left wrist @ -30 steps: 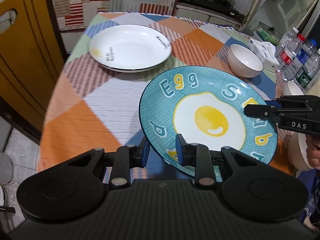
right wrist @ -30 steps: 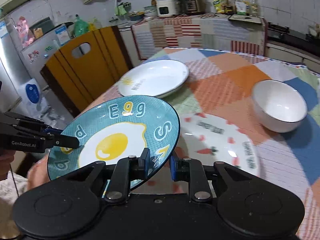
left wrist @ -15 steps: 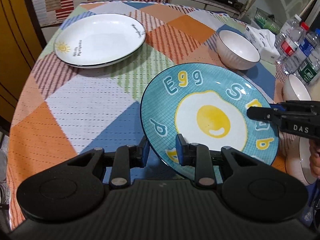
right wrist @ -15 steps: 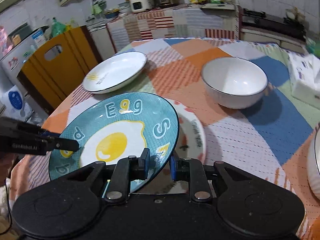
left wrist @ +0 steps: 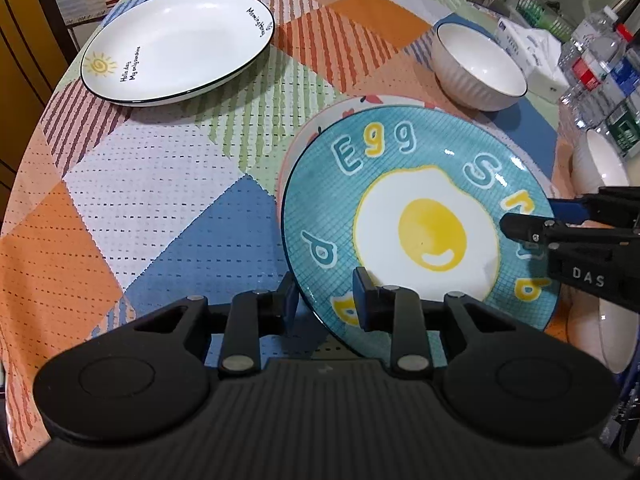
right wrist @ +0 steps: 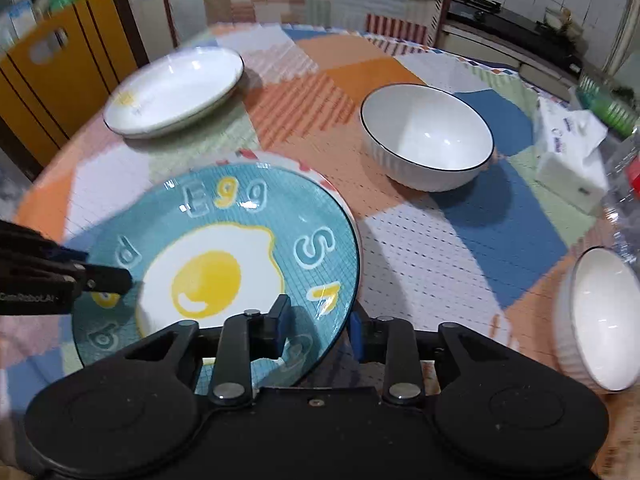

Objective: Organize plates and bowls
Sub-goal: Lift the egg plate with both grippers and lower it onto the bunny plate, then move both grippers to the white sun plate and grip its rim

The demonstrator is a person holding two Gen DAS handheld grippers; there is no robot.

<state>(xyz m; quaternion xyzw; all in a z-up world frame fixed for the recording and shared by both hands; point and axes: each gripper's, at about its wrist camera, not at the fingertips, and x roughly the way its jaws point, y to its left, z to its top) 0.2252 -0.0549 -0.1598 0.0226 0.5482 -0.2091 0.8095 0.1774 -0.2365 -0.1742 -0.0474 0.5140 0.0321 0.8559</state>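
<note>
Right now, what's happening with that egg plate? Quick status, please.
Left gripper and right gripper both shut on the egg plate. Plate over a patterned plate beneath, contact unclear. White bowl off to the side.

The blue egg plate point(left wrist: 416, 216) carries "Egg" along its upper rim, then further raised letters, "S", "r" and "b" among them. The white sun plate point(left wrist: 176, 44) reads "Hello day, My only sunshine" and "Morning". The right gripper point(left wrist: 560, 220) is marked "DAS"; the left gripper point(right wrist: 116, 278) reads roughly "GenRobot.AI", blurred.
</note>
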